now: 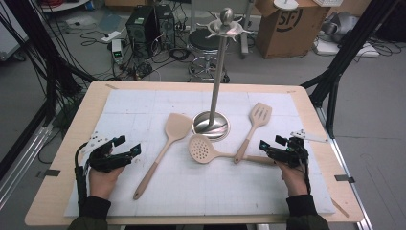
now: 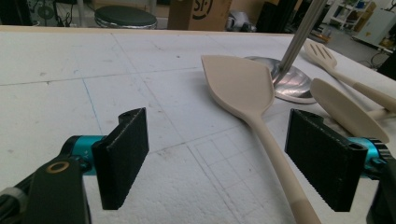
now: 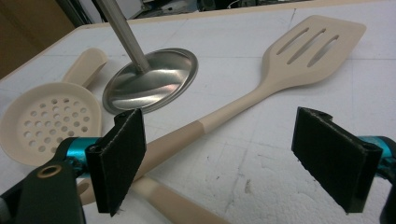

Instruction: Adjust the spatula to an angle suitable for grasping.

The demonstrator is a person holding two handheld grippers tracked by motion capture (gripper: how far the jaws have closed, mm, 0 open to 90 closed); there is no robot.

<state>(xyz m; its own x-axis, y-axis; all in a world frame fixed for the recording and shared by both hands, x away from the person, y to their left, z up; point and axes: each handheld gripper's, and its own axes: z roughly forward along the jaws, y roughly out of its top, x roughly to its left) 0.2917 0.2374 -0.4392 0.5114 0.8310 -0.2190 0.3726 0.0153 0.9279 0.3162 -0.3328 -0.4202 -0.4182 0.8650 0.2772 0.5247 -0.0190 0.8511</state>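
Note:
Three beige utensils lie flat on the white mat (image 1: 143, 103). A solid spatula (image 1: 165, 141) (image 2: 243, 88) lies left of a steel rack stand (image 1: 218, 72). A perforated skimmer (image 1: 201, 148) (image 3: 49, 119) sits in front of the stand's round base (image 3: 152, 81). To the right lies a slotted spatula (image 1: 256, 122) (image 3: 299, 56), its handle crossing the skimmer's. My left gripper (image 1: 125, 147) (image 2: 217, 156) is open at the left, beside the solid spatula's handle. My right gripper (image 1: 269, 145) (image 3: 219, 158) is open at the right, just behind the crossed handles, with nothing gripped.
The stand's tall pole ends in a hooked top (image 1: 226, 24). The wooden table's (image 1: 67, 143) edges frame the mat. Beyond the table are a stool (image 1: 203, 45), computer cases (image 1: 143, 24), cables and a cardboard box (image 1: 287, 24) on the floor.

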